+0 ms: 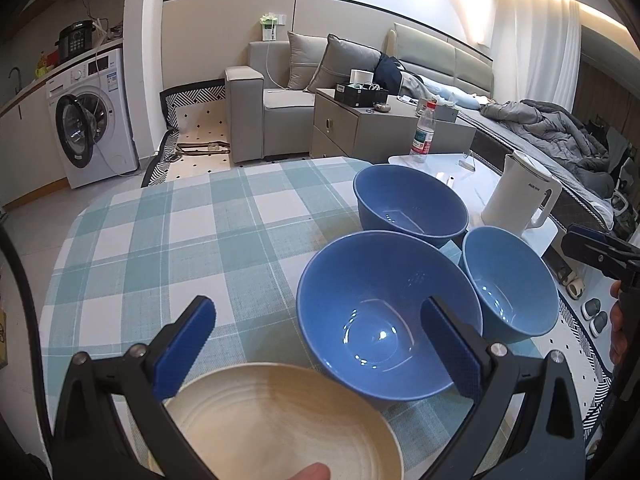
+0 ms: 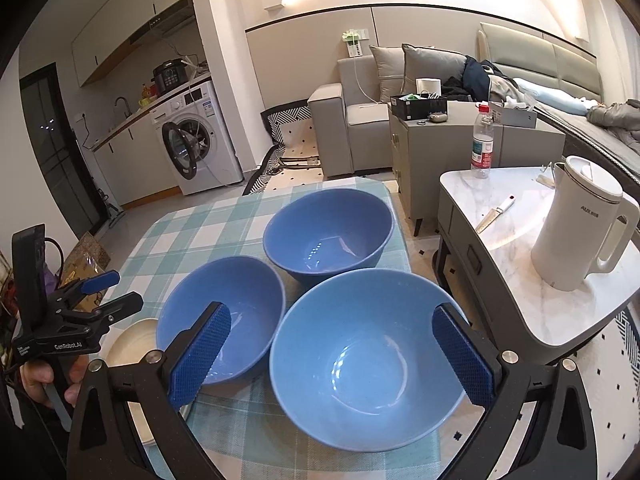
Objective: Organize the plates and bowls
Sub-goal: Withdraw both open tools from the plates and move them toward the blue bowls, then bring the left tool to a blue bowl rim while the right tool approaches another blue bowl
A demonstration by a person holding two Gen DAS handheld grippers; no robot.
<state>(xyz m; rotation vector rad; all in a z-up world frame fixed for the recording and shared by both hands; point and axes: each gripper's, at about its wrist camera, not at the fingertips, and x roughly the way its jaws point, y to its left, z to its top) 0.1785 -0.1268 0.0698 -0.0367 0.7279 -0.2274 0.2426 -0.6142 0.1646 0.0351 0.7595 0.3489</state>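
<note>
A counter covered in a teal and white checked tablecloth [image 1: 168, 240] holds three blue bowls grouped close together and one cream plate. The far bowl [image 2: 330, 234], a deep medium blue, sits nearest the counter's far edge. Closer in, a second medium-blue bowl [image 1: 384, 316] sits to its left side as seen from the right wrist camera, and a lighter blue bowl [image 2: 368, 360] sits to the right, near the counter's right edge. All three stand upright and look empty; the bowls are just beside one another, and whether their rims touch cannot be told. The cream plate [image 1: 276, 424], ridged with concentric rings, lies flat at the near left corner, just beside the medium-blue bowl. The left gripper [image 1: 316, 344] hovers over the plate and that bowl with its blue-padded fingers [image 1: 188, 344] released, spread wide, grasping nothing. The right gripper [image 2: 332, 356] hovers over the lighter bowl, its fingers [image 2: 204, 352] likewise spread apart and gripping nothing. To the right stands a lower marble-topped side table [image 2: 516, 240] carrying a white electric kettle [image 2: 580, 224], a water bottle [image 2: 482, 142] with a red cap and a small knife [image 2: 496, 214]. Behind are a grey sofa [image 1: 280, 92] and a white washing machine [image 1: 90, 120] with its door open.
</note>
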